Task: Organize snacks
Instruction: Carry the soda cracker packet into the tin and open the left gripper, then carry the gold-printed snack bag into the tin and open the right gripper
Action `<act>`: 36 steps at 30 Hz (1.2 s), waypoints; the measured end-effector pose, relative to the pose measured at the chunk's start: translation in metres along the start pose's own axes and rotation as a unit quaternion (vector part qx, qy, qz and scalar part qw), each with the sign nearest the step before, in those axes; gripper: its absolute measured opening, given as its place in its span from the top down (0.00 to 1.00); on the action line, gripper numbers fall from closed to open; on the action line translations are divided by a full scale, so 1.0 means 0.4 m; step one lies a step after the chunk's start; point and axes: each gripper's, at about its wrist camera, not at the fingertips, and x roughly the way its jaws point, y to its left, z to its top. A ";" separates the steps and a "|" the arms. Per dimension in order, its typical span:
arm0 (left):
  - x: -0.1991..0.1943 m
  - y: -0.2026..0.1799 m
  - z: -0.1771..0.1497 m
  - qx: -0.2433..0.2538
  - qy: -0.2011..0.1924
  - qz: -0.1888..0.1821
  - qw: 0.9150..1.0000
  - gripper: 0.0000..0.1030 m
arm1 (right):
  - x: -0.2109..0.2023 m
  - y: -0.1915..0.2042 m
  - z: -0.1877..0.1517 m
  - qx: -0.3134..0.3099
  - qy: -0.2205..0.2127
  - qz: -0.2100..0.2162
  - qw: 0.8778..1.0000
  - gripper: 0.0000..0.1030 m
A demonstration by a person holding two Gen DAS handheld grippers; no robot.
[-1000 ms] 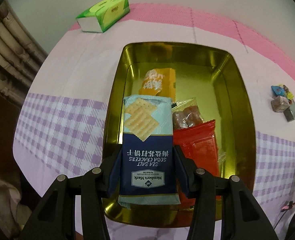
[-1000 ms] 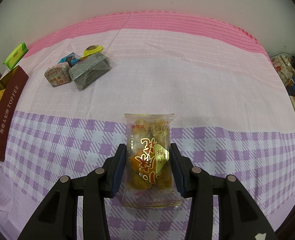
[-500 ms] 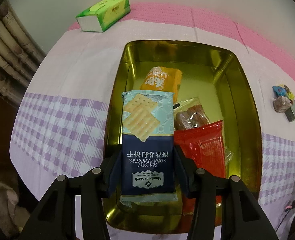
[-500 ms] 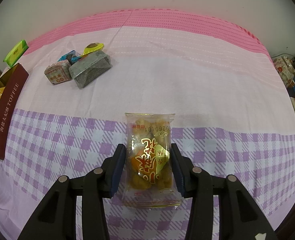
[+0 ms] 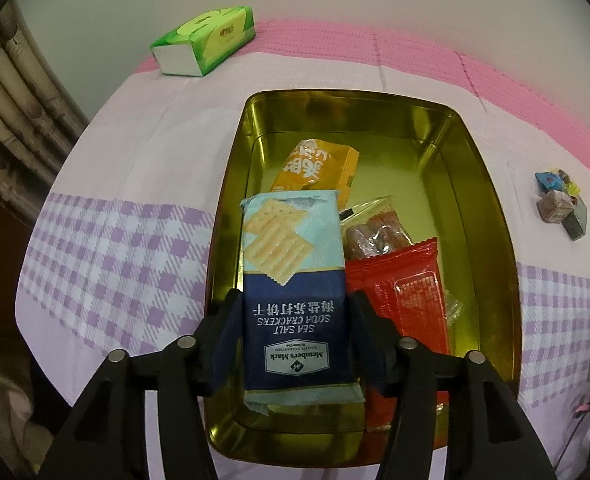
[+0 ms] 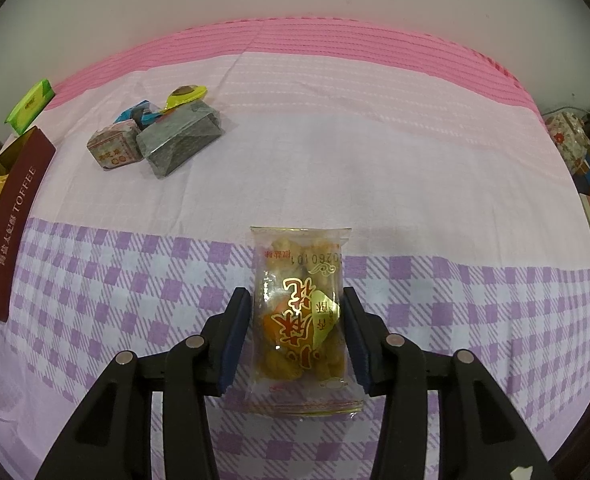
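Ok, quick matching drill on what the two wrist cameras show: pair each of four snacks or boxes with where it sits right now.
Things:
1. soda cracker pack
2. clear fried-snack bag
3. green tissue box
4. orange packet

Places:
A. far corner of the cloth, by the wall
B. on the purple check, between the right gripper's fingers
C. far end of the gold tin
D. between the opening left gripper's fingers, over the tin

Pairs: 1-D, 2-B, 3-A, 4-C

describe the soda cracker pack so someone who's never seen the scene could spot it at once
Find the gold tin on the pink and purple-check cloth. The soda cracker pack lies along its left side, between the opening jaws of the left gripper. Unlike the orange pack and red pack beside it, it is pale blue over navy, printed with square crackers.
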 end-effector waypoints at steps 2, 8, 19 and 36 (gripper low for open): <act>-0.004 -0.001 0.000 0.002 -0.005 0.003 1.000 0.43 | 0.000 0.001 0.001 0.002 0.000 -0.003 1.000 0.58; -0.031 0.000 0.008 0.002 -0.025 0.001 1.000 0.37 | -0.001 0.001 0.002 0.009 0.002 -0.008 1.000 0.67; -0.080 -0.006 0.013 0.002 -0.072 0.009 0.997 0.31 | -0.040 0.035 0.025 0.009 -0.013 -0.033 0.999 0.67; -0.088 0.045 0.019 -0.042 -0.086 0.030 0.995 0.29 | -0.162 0.402 0.105 -0.117 -0.062 0.096 0.987 0.67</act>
